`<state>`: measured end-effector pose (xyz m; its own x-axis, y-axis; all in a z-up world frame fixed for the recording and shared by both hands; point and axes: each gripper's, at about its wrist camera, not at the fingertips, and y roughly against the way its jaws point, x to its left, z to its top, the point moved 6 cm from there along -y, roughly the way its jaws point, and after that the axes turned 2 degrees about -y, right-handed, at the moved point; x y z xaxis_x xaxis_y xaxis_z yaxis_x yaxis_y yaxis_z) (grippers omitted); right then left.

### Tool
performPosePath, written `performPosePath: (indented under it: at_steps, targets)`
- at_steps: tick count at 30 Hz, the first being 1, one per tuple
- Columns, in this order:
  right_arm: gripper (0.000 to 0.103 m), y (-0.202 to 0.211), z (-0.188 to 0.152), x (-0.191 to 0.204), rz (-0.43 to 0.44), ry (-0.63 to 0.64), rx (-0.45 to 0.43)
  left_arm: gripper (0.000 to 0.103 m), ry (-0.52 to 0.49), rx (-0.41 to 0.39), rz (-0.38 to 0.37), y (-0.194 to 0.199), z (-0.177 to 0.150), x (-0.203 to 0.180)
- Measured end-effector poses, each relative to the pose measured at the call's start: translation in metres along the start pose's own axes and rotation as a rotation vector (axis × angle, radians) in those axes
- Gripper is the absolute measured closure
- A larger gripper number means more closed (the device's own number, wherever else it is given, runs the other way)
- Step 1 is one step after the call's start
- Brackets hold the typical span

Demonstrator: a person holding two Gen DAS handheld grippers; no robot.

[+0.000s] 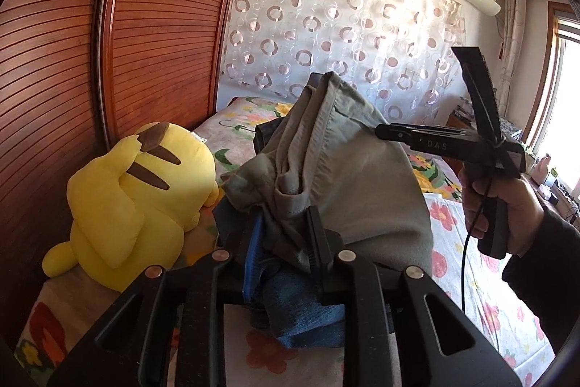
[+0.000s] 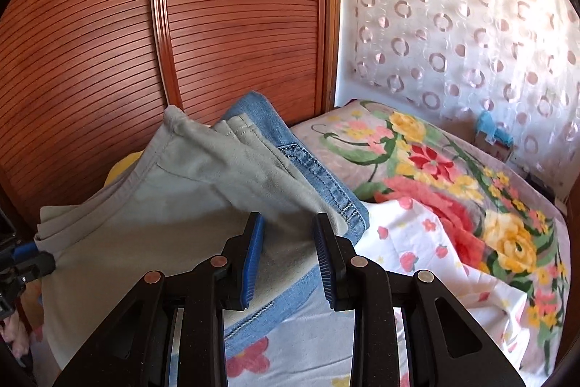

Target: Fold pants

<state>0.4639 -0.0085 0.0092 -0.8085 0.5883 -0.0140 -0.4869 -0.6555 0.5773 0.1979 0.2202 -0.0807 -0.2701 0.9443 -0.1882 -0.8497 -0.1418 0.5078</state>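
Blue denim pants with a grey-green lining hang bunched above the flowered bed. My left gripper is shut on a gathered edge of them, with cloth packed between the fingers. In the left wrist view my right gripper, held in a hand, touches the far edge of the pants. In the right wrist view the pants drape from upper left down between the fingers of my right gripper, whose jaws stand apart with cloth between them. The left gripper shows at the left edge, pinching the cloth.
A yellow plush toy lies on the bed beside the slatted wooden wardrobe. The flowered bedspread stretches to the right. A patterned curtain hangs behind the bed, and a window is at far right.
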Motion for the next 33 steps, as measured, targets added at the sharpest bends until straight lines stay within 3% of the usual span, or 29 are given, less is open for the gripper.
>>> performPosePath:
  at_steps: [3,7,11,16,21,24,29,31,33]
  targets:
    - [0.073,0.005,-0.005,0.006,0.003,0.000,-0.010,0.075,-0.014,0.000,0.011,0.003,0.001,-0.001]
    - [0.073,0.022,-0.016,0.013,0.008,-0.017,-0.034,0.060,-0.042,-0.007,0.022,0.010,0.003,-0.003]
    - [0.073,0.042,-0.028,0.025,0.010,-0.022,-0.053,0.053,-0.083,-0.019,0.025,0.020,0.005,-0.009]
    - [0.073,0.070,-0.045,0.038,0.008,-0.025,-0.078,0.021,-0.101,-0.037,0.007,0.035,0.006,-0.016]
    - [0.073,0.101,-0.061,0.044,-0.007,-0.031,-0.098,0.001,-0.128,-0.034,-0.005,0.046,0.004,-0.024]
    - [0.073,0.116,-0.071,0.045,-0.018,-0.039,-0.109,0.001,-0.153,-0.052,0.020,0.055,0.003,-0.029]
    - [0.073,0.138,-0.086,0.049,-0.047,-0.059,-0.116,0.001,-0.165,-0.046,-0.004,0.063,0.002,-0.037]
    - [0.064,0.146,-0.094,0.050,-0.061,-0.071,-0.113,0.001,-0.170,-0.038,-0.025,0.064,0.001,-0.041]
    - [0.046,0.155,-0.101,0.052,-0.084,-0.079,-0.117,0.001,-0.182,-0.031,-0.038,0.066,-0.002,-0.047]
